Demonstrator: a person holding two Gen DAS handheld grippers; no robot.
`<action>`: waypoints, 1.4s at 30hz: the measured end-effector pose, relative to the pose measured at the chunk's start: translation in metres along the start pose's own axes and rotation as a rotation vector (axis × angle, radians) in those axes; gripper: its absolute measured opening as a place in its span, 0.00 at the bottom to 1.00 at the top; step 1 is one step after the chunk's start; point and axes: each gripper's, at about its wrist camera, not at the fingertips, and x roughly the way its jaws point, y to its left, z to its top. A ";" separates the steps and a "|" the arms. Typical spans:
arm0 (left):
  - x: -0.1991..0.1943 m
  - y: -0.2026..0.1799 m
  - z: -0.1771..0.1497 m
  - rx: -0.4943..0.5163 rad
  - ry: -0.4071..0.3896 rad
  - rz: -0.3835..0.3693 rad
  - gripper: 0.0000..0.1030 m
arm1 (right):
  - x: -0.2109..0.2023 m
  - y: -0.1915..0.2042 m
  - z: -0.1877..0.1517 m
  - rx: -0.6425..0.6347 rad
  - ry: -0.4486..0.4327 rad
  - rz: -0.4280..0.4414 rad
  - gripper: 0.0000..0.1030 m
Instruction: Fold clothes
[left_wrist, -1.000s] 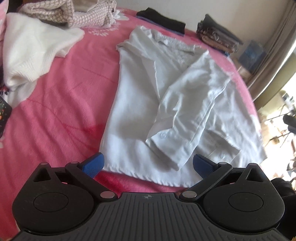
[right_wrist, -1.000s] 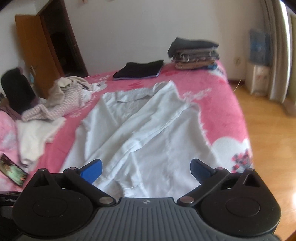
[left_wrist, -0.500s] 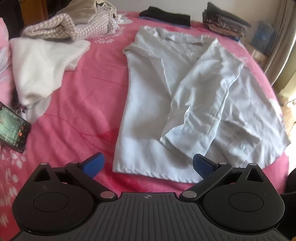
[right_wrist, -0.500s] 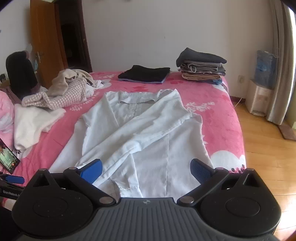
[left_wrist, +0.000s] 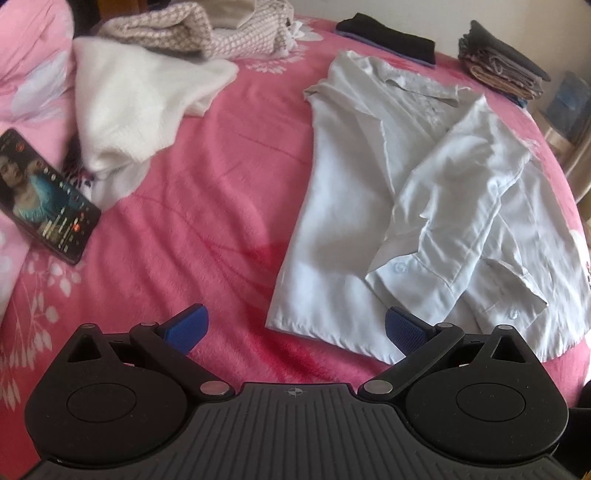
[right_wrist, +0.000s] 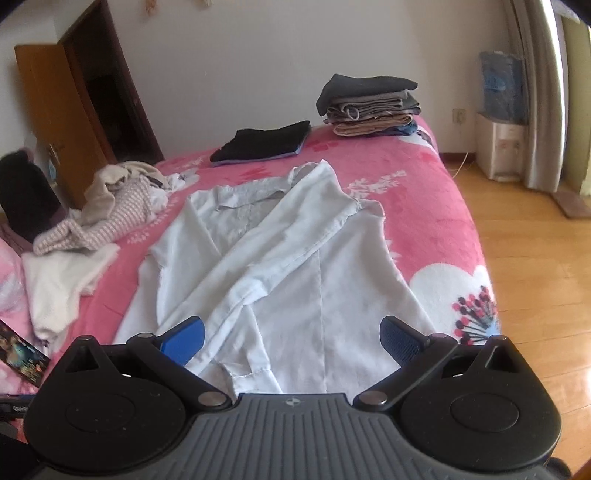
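Altogether one white shirt (left_wrist: 369, 206) lay flat on the pink bed (left_wrist: 207, 206), both sleeves crossed over its front. Left gripper (left_wrist: 295, 328) and right gripper (right_wrist: 291, 338) hovered at its 6 o'clock hem, jaws spread, holding nothing. Two folded stacks sat at 12 o'clock.

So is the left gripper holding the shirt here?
No, the left gripper is open, its fingers spread above the hem of the shirt with nothing between them.
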 end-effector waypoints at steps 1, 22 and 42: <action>0.000 0.003 0.000 -0.019 0.000 -0.001 1.00 | 0.000 -0.002 0.000 0.006 -0.002 0.005 1.00; -0.002 0.013 0.005 -0.062 -0.043 0.072 1.00 | -0.011 0.010 0.006 -0.065 -0.098 -0.038 1.00; 0.033 0.021 0.006 0.025 -0.037 -0.083 0.65 | -0.010 -0.066 0.017 0.167 -0.077 -0.059 1.00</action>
